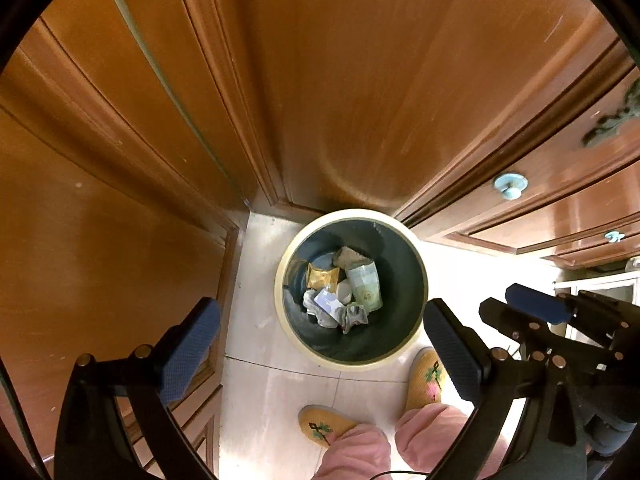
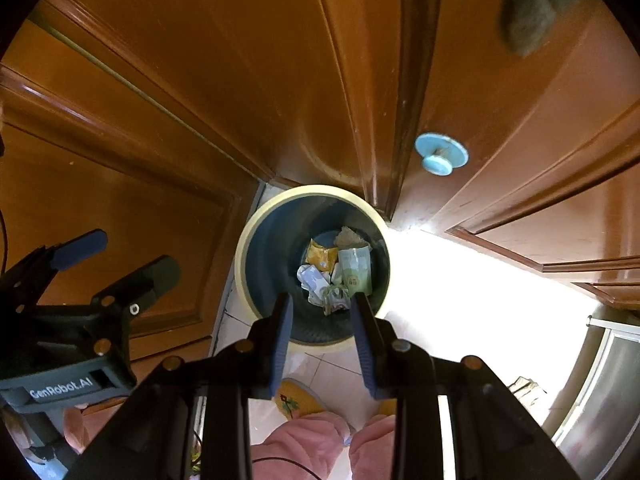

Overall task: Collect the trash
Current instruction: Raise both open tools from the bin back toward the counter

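Warm, dim light sits on the wooden cabinet doors [image 1: 360,80], which bend hard toward the black fisheye rim. Daylight floods in from about four o'clock, blowing the floor tiles [image 2: 460,280] out to white glare in the right wrist view. The trash bin [image 1: 280,280] interior stays shadowed. The blue knob [image 2: 440,156] looks soft, slightly smeared.

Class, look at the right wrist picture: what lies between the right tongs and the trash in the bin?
Nothing. The right tongs hang open and empty over the bin; only air separates them from the trash at its bottom, in the right wrist view.
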